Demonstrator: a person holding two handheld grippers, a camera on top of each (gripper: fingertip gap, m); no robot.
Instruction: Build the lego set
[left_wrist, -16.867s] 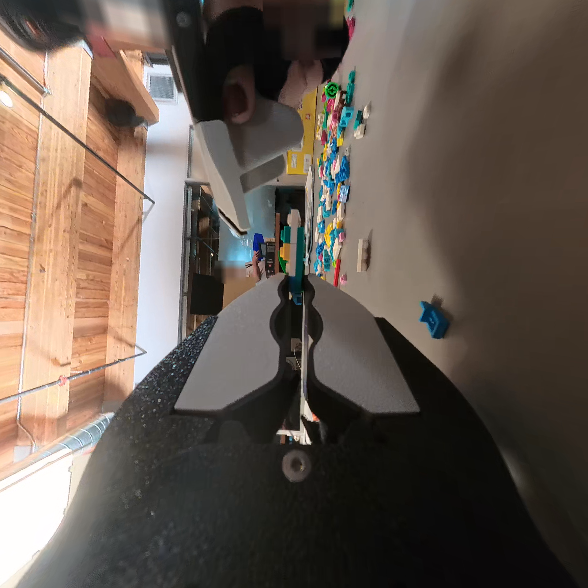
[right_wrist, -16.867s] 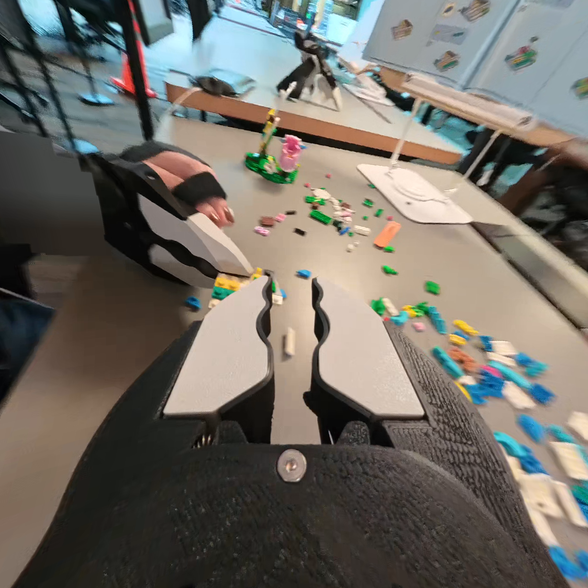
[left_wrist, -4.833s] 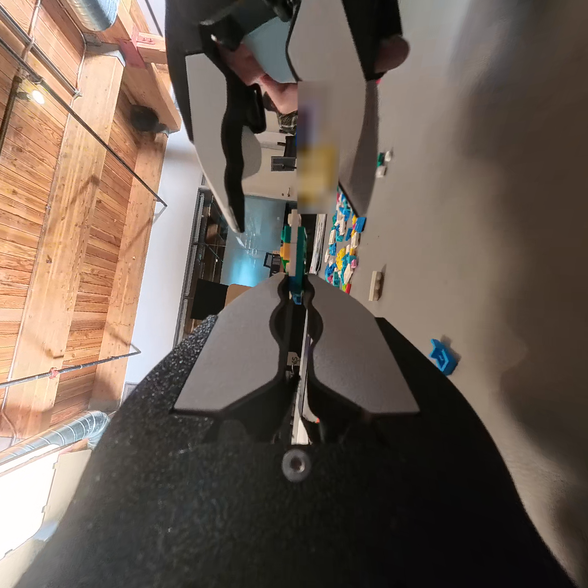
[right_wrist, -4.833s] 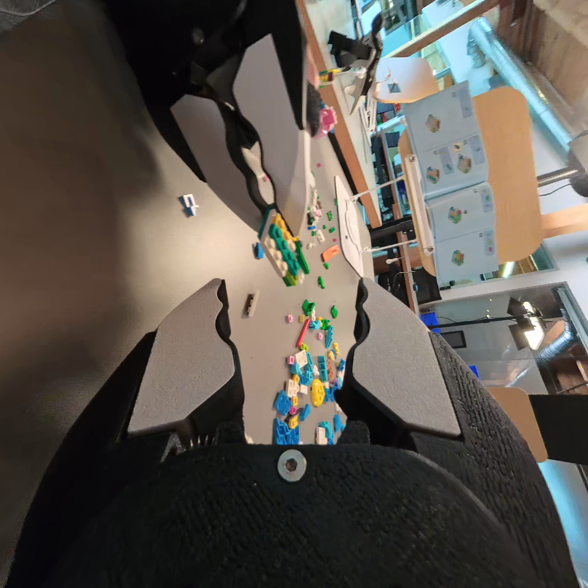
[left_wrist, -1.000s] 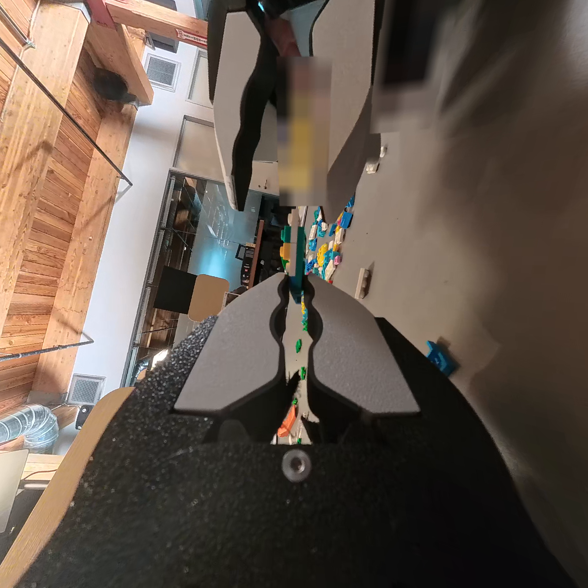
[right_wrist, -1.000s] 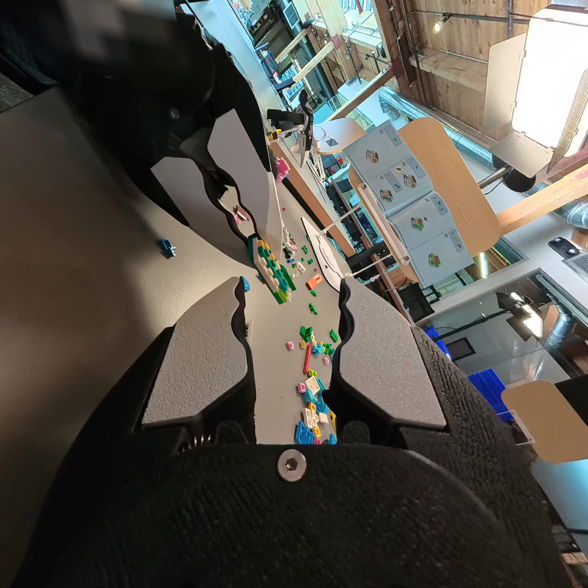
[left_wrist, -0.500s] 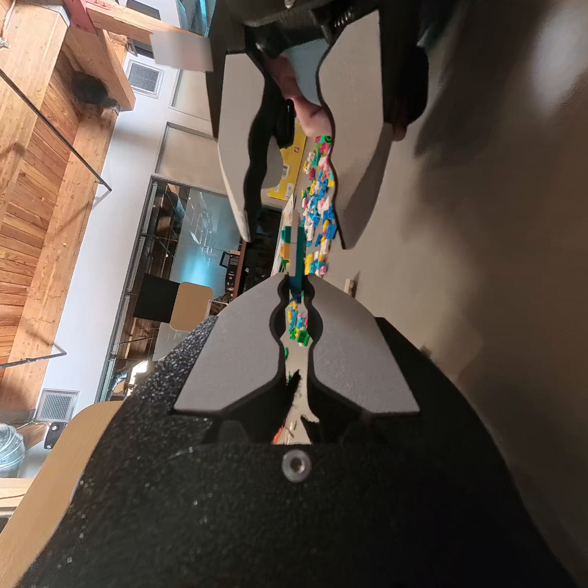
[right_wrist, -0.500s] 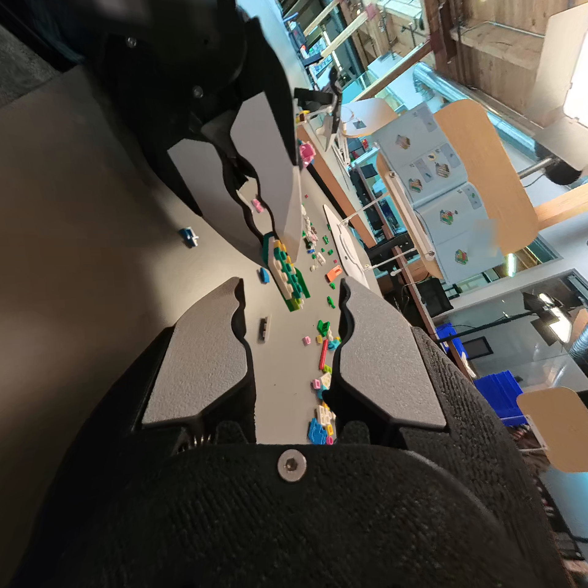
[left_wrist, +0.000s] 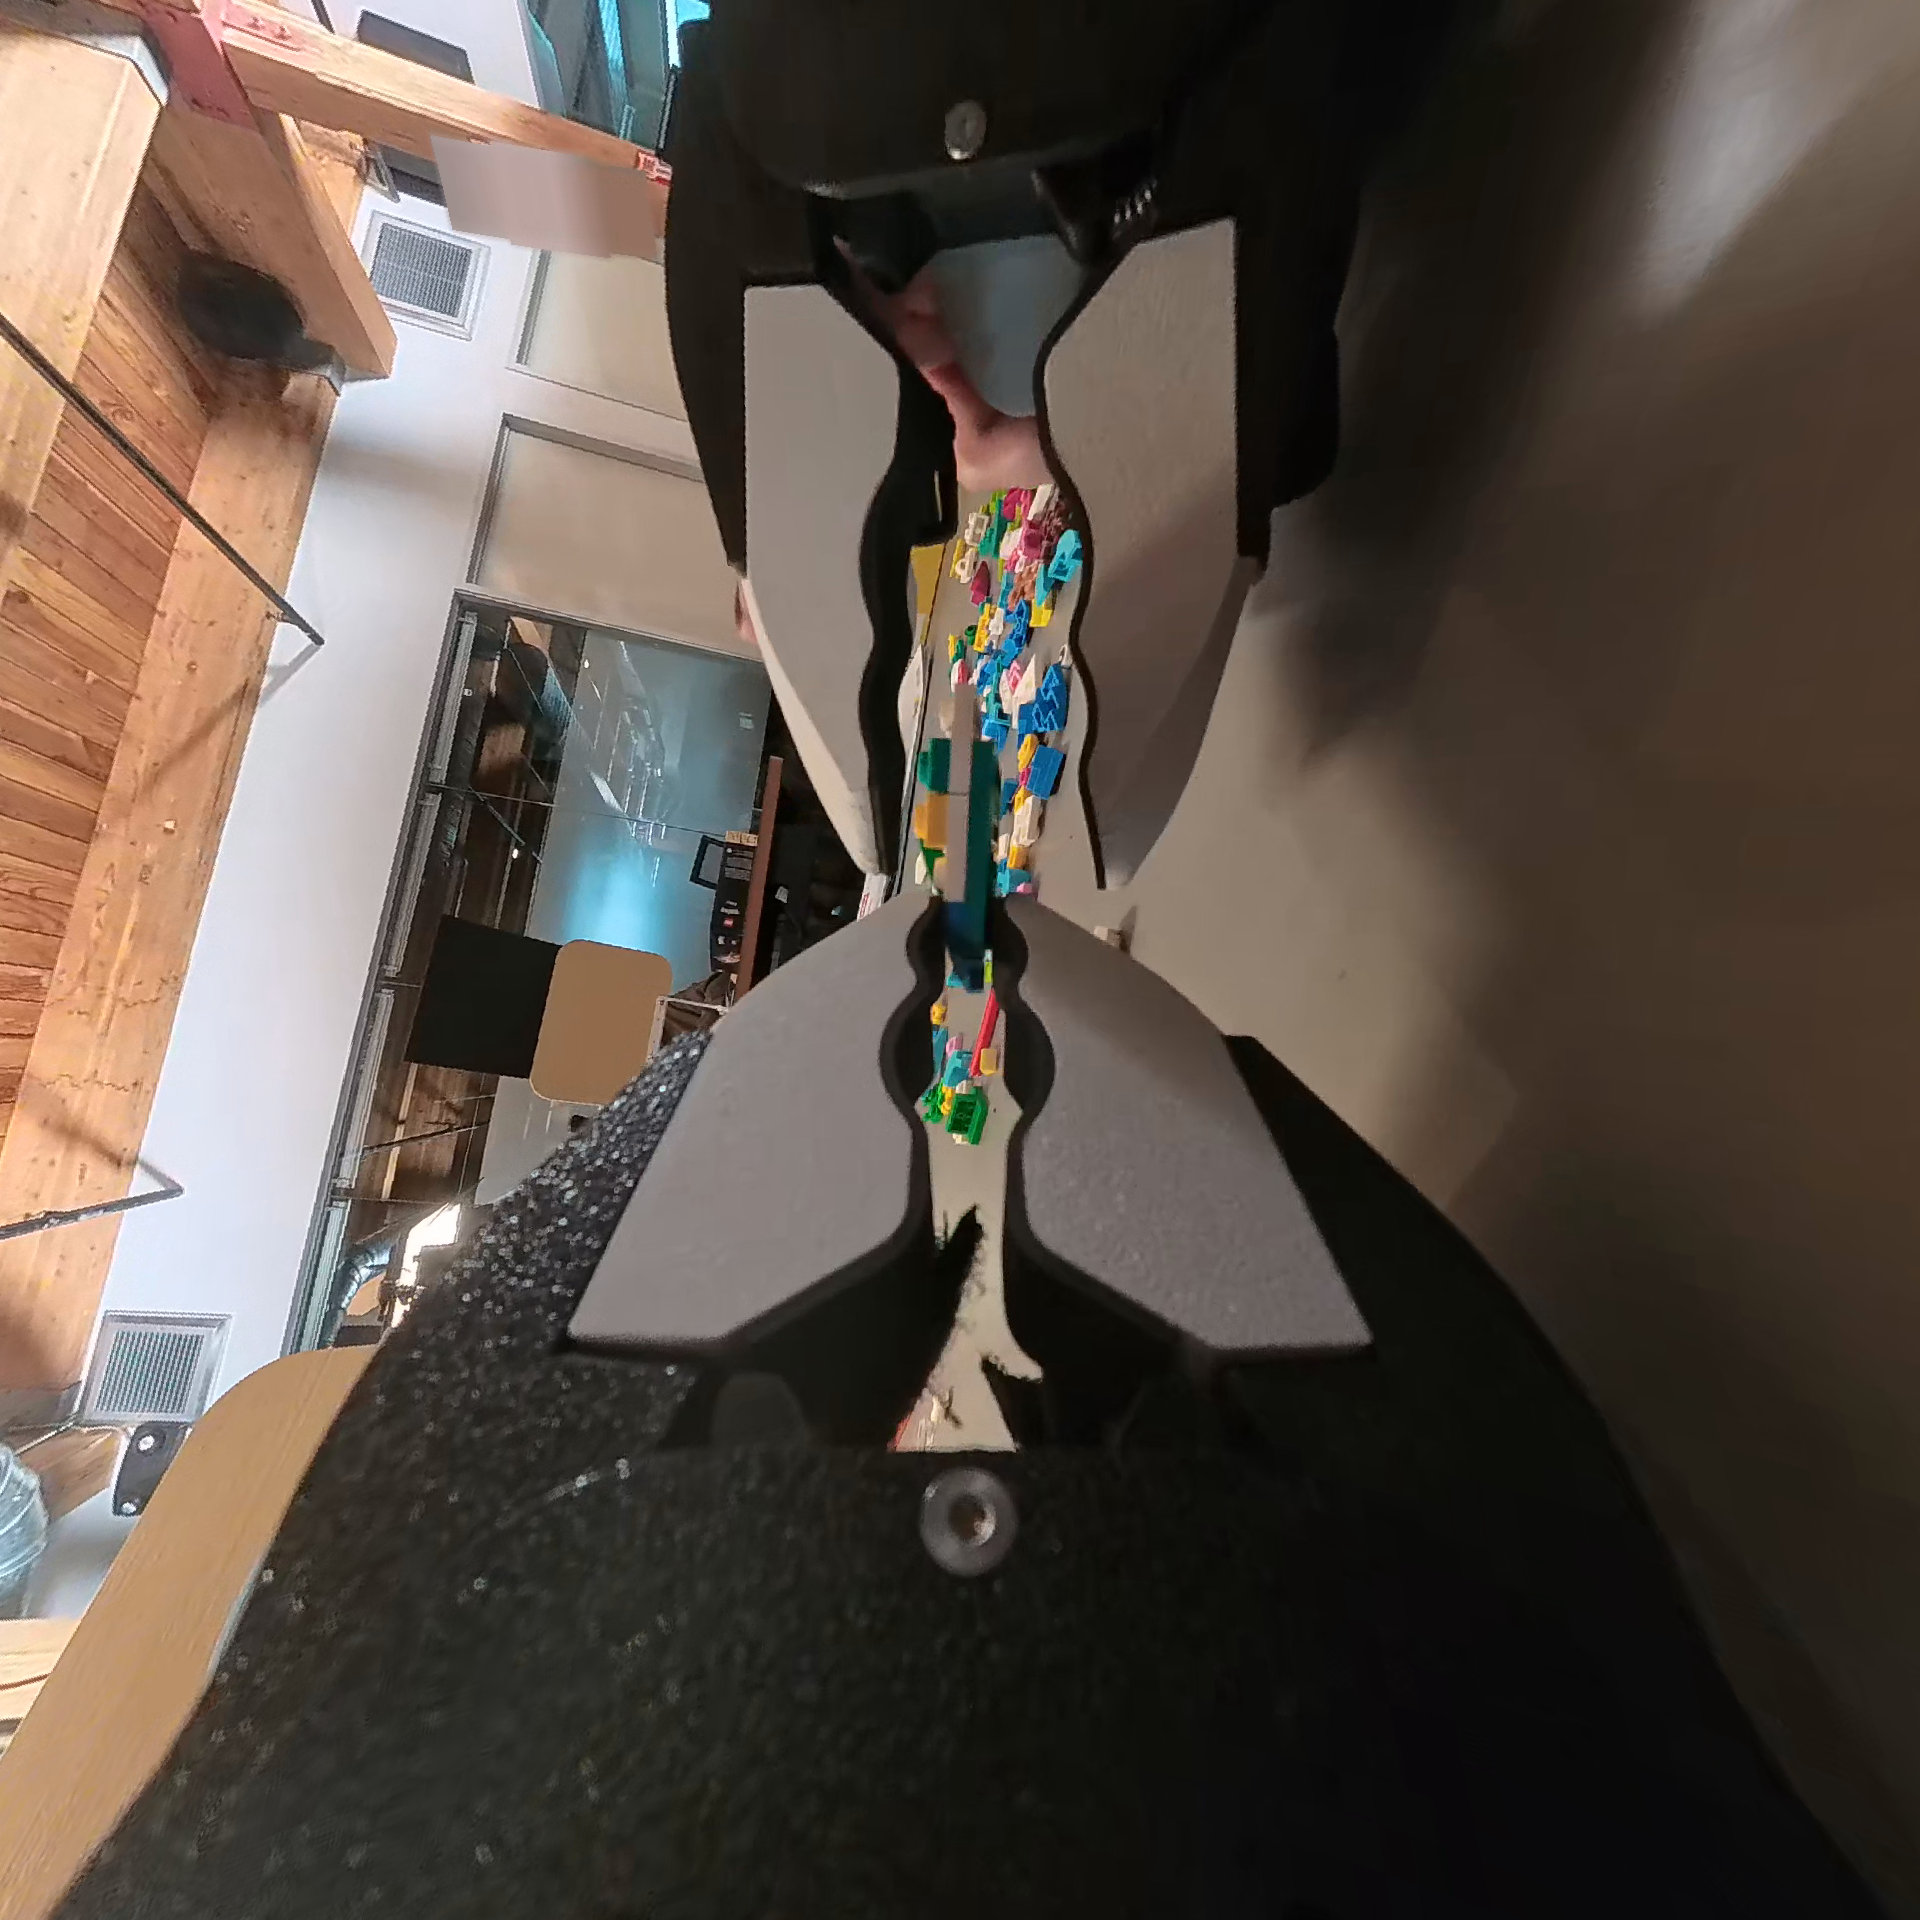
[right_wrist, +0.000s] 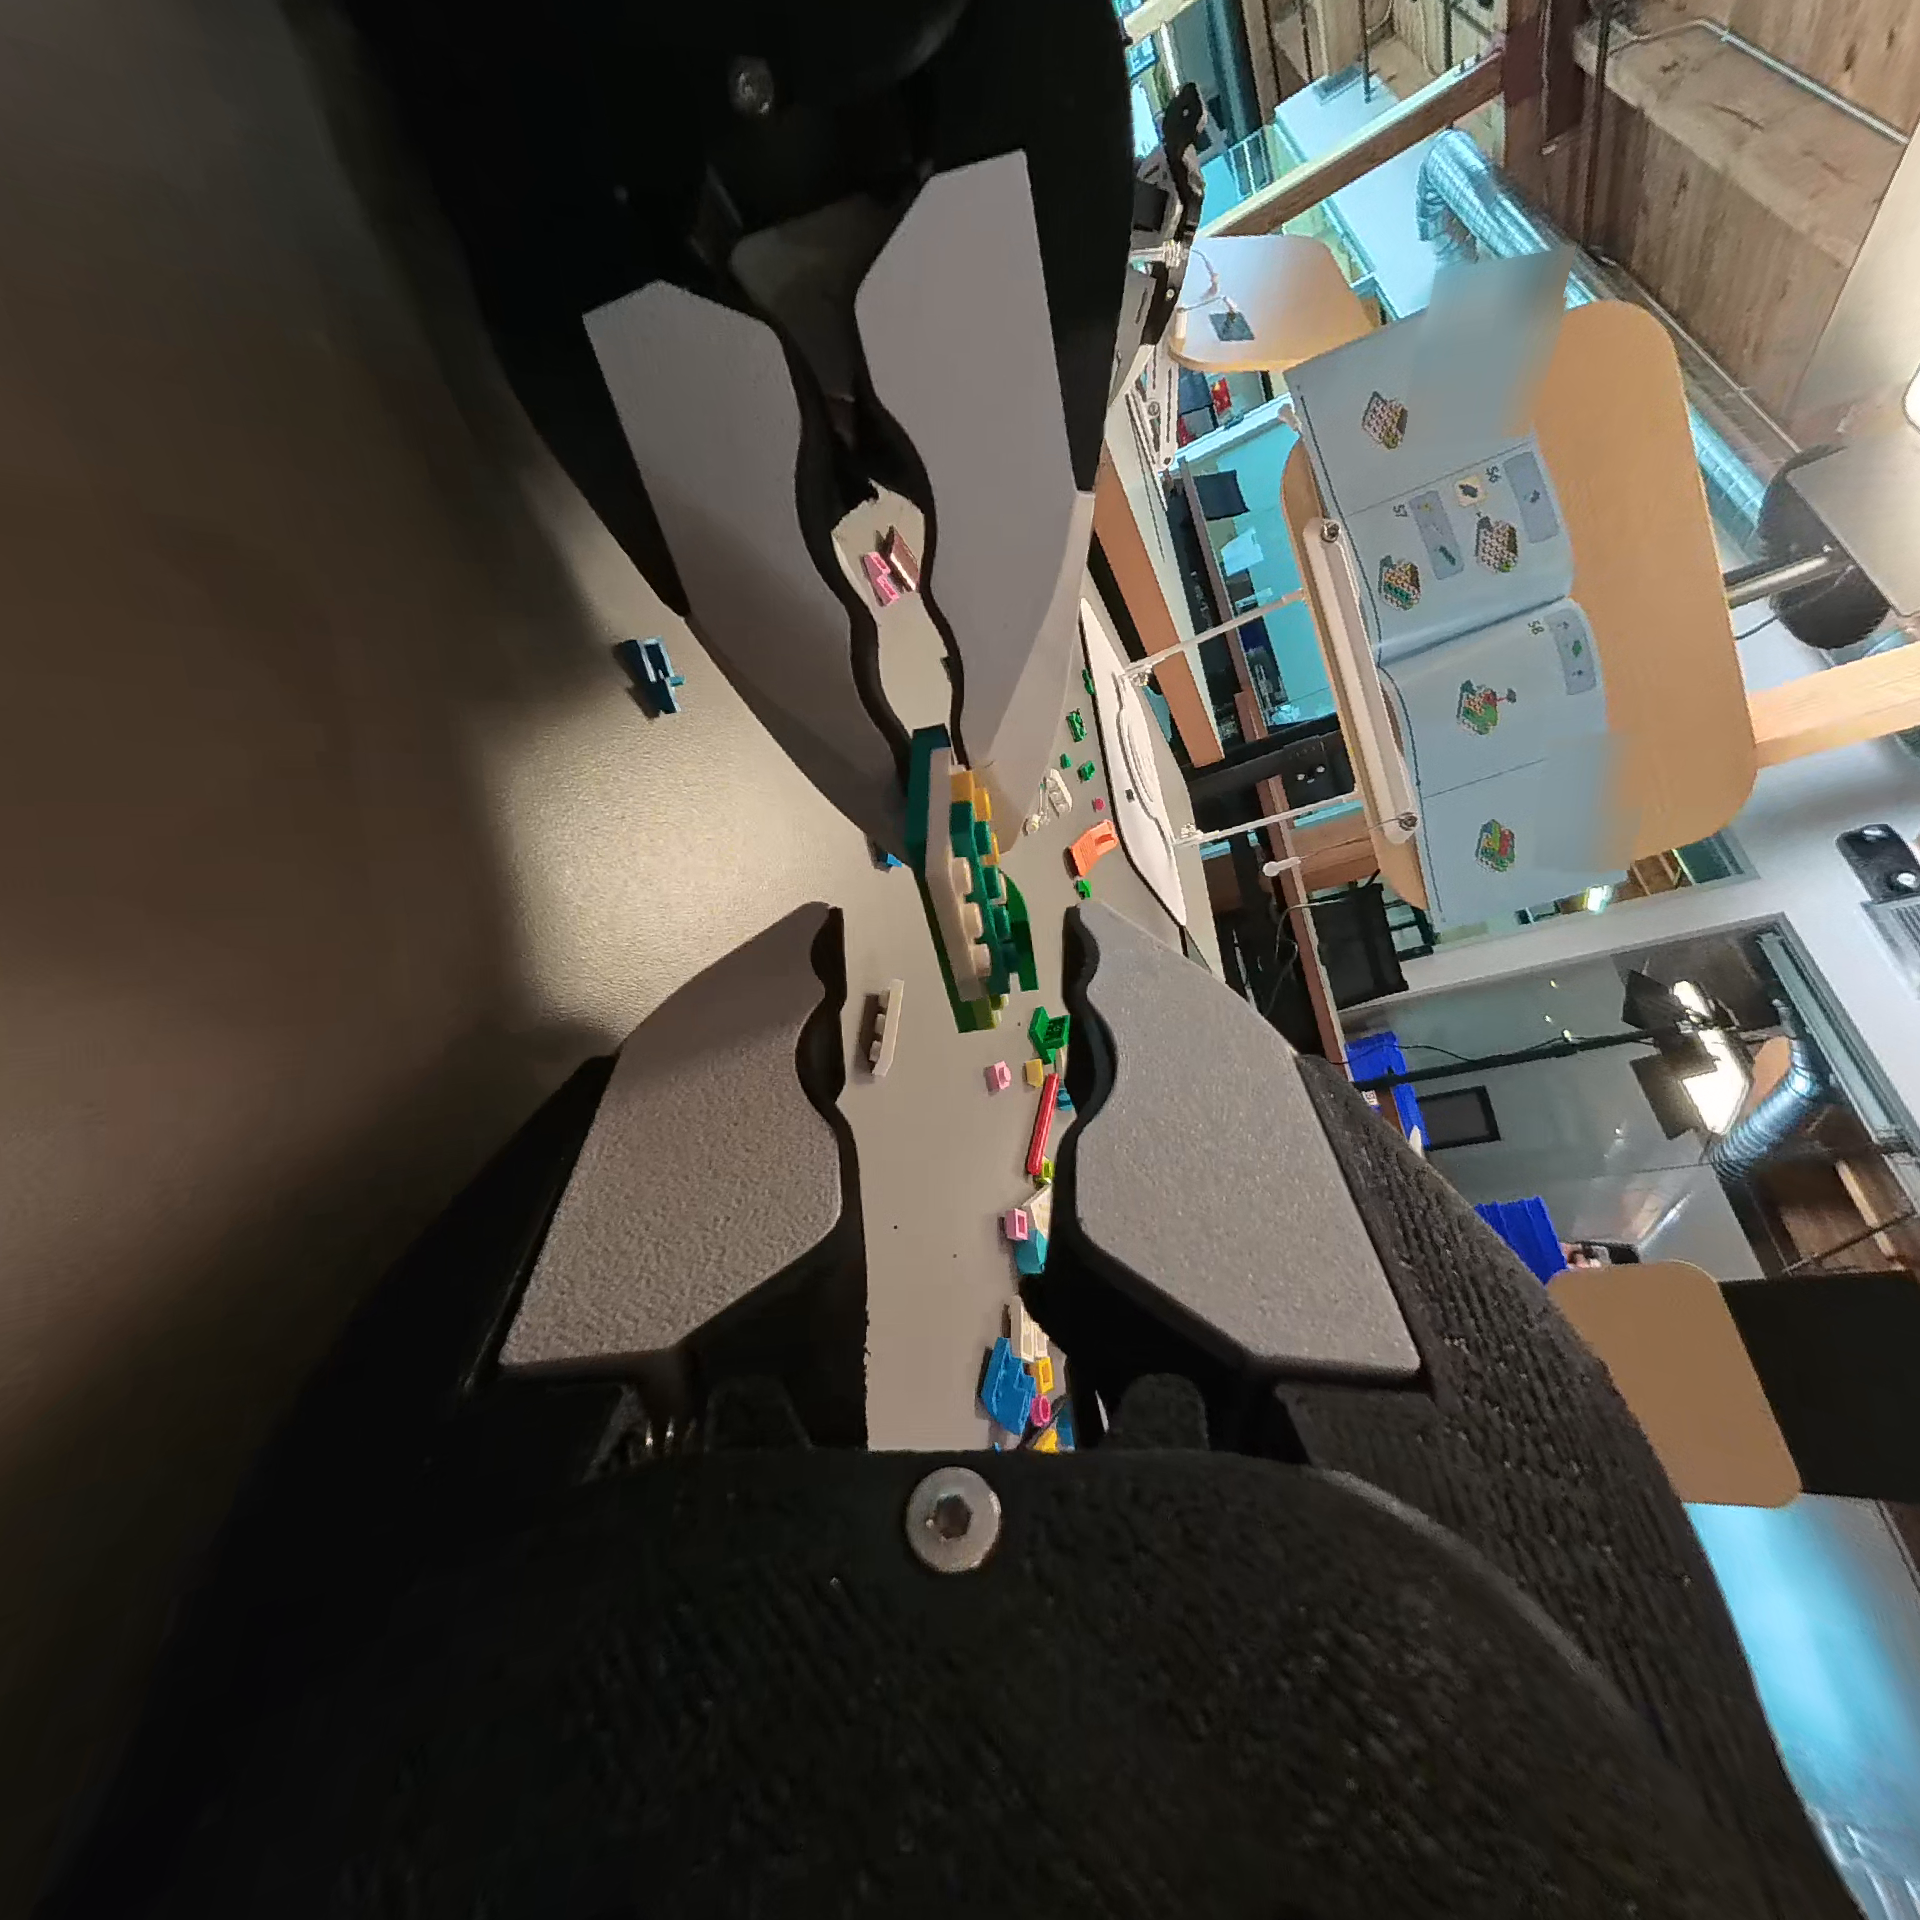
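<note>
So the left tool is clamped down on one end of the lego build, a flat teal plate with white, yellow and green bricks stacked on one face. Seen edge-on in the left wrist view, it sticks straight out past the tips, held up in the air above the desk.

The right tool faces it head on, fingers spread wide with nothing in them. The free end of the build sits right about between its tips, but I can't tell if either finger actually touches it. In the left wrist view you can see the right tool coming in from the top, its tips on either side of the build's far half.

Down on the desk there's a white brick lying just beside the right tool's left finger, a small blue piece off on its own, and a red bar among loose pink and yellow bits. A big scatter of loose pieces in blue, pink, white and yellow lies farther along. An open instruction booklet is propped up on a stand past the desk's far edge.
</note>
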